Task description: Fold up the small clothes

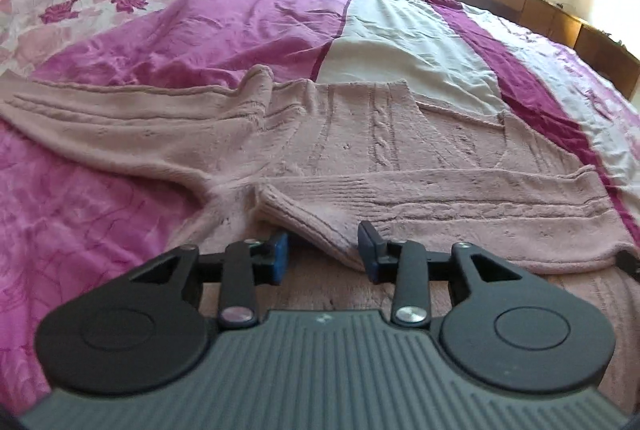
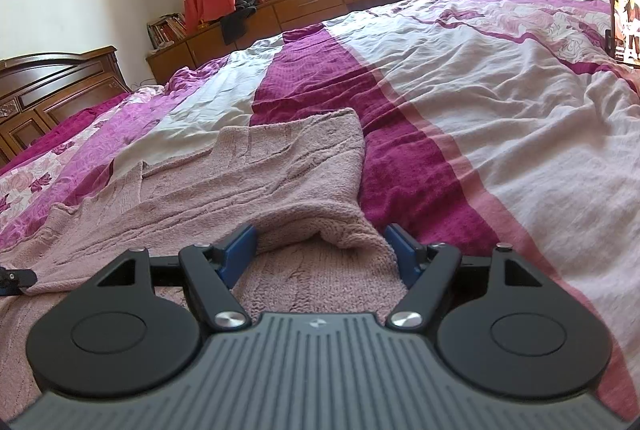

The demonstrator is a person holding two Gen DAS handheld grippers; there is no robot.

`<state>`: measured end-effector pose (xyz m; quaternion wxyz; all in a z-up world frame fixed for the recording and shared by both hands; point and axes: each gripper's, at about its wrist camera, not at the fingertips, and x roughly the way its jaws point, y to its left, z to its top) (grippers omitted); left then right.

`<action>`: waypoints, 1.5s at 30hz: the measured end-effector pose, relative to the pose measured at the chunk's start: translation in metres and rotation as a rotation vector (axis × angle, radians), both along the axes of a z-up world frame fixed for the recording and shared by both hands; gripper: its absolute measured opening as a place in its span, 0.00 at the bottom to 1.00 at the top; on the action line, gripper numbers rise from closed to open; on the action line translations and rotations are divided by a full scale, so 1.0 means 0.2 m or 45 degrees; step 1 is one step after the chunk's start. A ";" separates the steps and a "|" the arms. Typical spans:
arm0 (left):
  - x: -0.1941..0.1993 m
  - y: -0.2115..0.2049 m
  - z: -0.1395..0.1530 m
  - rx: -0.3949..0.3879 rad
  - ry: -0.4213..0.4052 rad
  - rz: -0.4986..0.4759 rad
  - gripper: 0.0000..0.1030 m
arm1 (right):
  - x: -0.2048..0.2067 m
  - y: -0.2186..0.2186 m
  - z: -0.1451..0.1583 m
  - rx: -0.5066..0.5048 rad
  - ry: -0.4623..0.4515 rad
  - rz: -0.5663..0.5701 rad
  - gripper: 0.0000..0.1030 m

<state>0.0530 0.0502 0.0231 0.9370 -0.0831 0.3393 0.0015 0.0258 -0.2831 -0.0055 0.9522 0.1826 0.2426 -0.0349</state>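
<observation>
A dusty-pink cable-knit sweater (image 1: 360, 134) lies flat on the bed. One sleeve (image 1: 100, 126) stretches out to the left. The other sleeve is folded across the body, and its ribbed cuff (image 1: 308, 226) lies between the blue pads of my left gripper (image 1: 324, 254), which is open and not pinching it. In the right wrist view my right gripper (image 2: 322, 250) is wide open and straddles the rounded folded edge of the sweater (image 2: 280, 166). The tip of the right gripper (image 1: 628, 260) shows at the sweater's right edge.
The bed cover (image 2: 460, 110) has magenta, white and floral stripes and is wrinkled all over. A wooden headboard (image 2: 52, 86) stands at one end. Low wooden cabinets (image 2: 320, 2) with dark clothes on top run under the window. A lit screen (image 2: 626, 6) stands at the far right.
</observation>
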 end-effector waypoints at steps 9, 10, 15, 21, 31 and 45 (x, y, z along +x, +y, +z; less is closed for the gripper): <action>-0.07 0.12 0.12 -0.085 -0.083 0.009 0.46 | -0.01 0.00 0.03 0.009 -0.009 0.007 0.75; -0.05 0.13 0.12 -0.086 -0.087 0.016 0.46 | -0.02 0.00 0.05 0.009 -0.009 0.008 0.75; 0.10 0.16 0.08 -0.043 -0.042 0.030 0.46 | -0.09 0.02 0.17 0.004 -0.095 0.012 0.75; 0.24 0.17 -0.05 -0.064 0.098 0.010 0.46 | -0.04 0.06 0.21 -0.029 -0.112 0.067 0.75; 0.22 0.07 0.01 0.073 -0.075 -0.058 0.13 | 0.02 0.09 0.14 -0.054 -0.062 0.083 0.75; 0.30 0.09 -0.06 0.145 0.054 -0.023 0.27 | 0.06 0.08 0.06 -0.074 -0.002 0.094 0.76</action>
